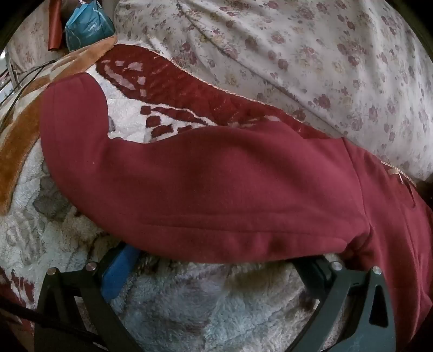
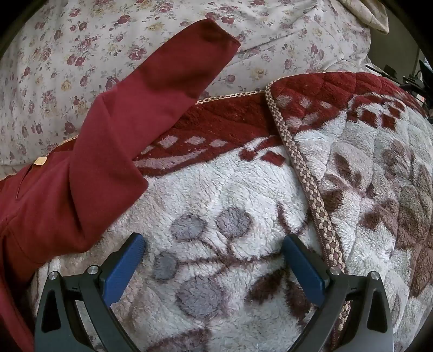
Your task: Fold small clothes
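Observation:
A maroon fleece garment [image 1: 216, 184] lies spread over a fluffy blanket [image 1: 189, 303]. One long limb of it runs left and ends in a cuff [image 1: 70, 108]. My left gripper [image 1: 216, 256] is wide open at the garment's near hem, which hides both fingertips; only the left blue pad [image 1: 119, 273] shows. In the right wrist view the same garment [image 2: 67, 189] fills the left side, with a small tan label [image 2: 39, 161], and another limb [image 2: 176, 62] reaches up onto the floral sheet. My right gripper [image 2: 213, 239] is open over bare blanket to the garment's right, with nothing between its fingers.
A floral sheet [image 1: 311, 54] bunches up behind the blanket. A teal bag [image 1: 86, 27] and a red strip [image 1: 55, 24] sit far left, beside thin cables [image 1: 19, 81]. A folded blanket edge with braided trim [image 2: 305, 173] crosses the right side. Dark equipment [image 2: 422, 78] is at the right edge.

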A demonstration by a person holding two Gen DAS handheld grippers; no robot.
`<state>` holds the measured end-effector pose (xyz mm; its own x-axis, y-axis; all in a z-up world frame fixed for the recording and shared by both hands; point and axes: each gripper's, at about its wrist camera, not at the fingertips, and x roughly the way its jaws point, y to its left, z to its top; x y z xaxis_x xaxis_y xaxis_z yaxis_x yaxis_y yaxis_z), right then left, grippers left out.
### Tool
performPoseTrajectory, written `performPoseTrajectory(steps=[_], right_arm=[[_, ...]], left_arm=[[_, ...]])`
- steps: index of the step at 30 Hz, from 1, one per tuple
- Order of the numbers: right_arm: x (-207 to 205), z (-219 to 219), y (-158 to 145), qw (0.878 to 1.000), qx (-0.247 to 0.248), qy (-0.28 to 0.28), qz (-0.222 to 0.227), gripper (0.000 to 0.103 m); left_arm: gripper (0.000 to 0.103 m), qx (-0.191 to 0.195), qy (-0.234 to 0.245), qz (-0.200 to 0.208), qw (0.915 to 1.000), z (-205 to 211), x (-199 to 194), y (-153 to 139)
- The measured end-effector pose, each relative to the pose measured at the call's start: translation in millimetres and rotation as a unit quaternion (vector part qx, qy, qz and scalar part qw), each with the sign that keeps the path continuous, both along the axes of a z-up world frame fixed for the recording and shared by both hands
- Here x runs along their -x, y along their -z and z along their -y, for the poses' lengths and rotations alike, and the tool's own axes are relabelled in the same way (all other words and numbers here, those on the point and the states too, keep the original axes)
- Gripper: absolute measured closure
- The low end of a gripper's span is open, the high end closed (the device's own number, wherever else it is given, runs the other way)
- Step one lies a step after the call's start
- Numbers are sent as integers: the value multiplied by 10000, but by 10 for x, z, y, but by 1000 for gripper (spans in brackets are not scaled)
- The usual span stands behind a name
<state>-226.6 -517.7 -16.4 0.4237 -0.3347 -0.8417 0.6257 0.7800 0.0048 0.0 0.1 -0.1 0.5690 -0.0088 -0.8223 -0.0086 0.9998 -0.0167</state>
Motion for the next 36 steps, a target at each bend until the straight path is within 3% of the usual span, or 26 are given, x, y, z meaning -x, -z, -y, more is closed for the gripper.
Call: performPoseTrajectory(steps=[22,32,36], right_arm=[[4,4,-6,10000,-4,0,8,0],[14,-9,-18,10000,-3,-8,-4,0],[129,-46,-95,9998,-157,-123,-7,0]], left_arm=[[0,-12,-1,0,10000,-4,2,-1],[0,-110,0,-476,9988,17,102,-90],[0,-147,-60,-441,9989,59,171,-147]])
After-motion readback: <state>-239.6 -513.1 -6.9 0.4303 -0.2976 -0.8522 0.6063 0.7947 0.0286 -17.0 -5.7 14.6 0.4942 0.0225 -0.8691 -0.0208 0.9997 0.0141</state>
